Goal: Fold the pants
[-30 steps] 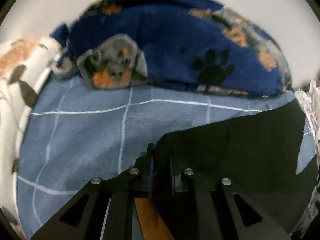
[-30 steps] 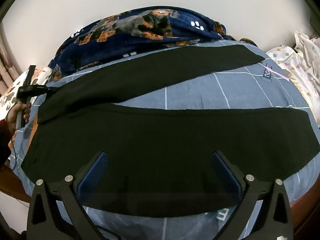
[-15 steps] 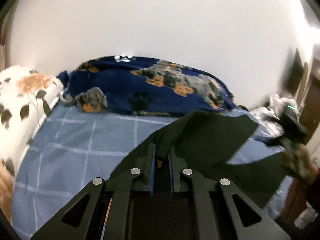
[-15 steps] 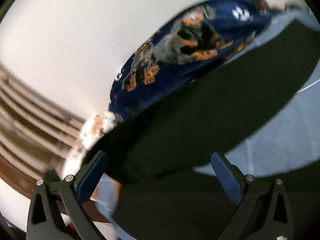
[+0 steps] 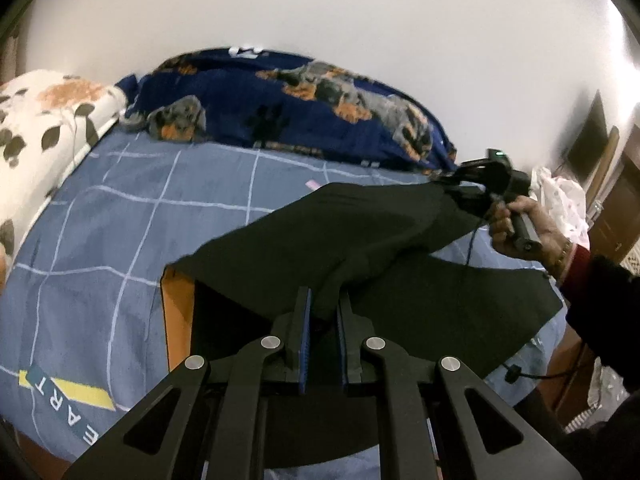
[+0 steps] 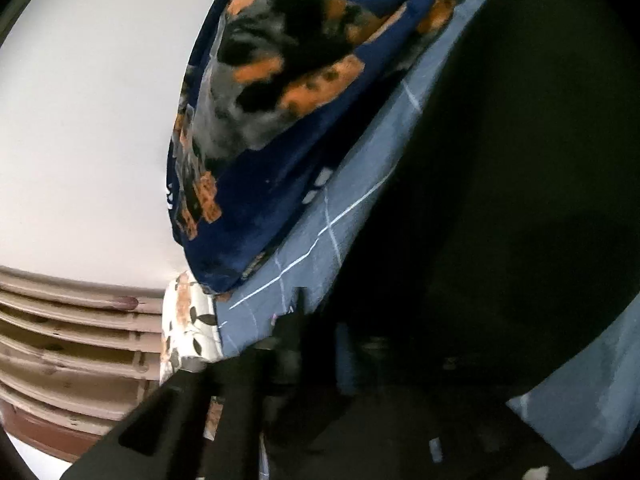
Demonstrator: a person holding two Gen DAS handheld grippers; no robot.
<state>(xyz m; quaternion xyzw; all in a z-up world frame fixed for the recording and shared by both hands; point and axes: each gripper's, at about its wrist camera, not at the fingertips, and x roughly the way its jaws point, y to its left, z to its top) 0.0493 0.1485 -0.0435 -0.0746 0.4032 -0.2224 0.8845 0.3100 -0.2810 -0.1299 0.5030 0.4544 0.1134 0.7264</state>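
The left gripper [image 5: 322, 320], a black two-finger tool with blue pads at the bottom centre of the left wrist view, is pressed together on a bunched fold of the black fabric pants [image 5: 360, 240], lifting that end off the blue grid-patterned bedsheet [image 5: 120, 208]. From the pinch, the raised pant leg runs up and right across the frame to the right gripper [image 5: 450, 184], seen at the right edge in the person's hand [image 5: 524, 224]; its fingers appear pinched together on the far end of the same leg. The right wrist view is dark and blurred there and cannot confirm that hold. The leg's long axis thus lies diagonally, lower centre to upper right, stretched between both tools. The second leg [image 5: 460, 312] lies flat on the sheet, below and right of the raised one. The coming move appears to turn on laying the raised leg over the flat one; both hands hold an end, so neither is nearer. No containers are visible. A navy dog-print blanket [image 5: 300, 108] lies along the wall.
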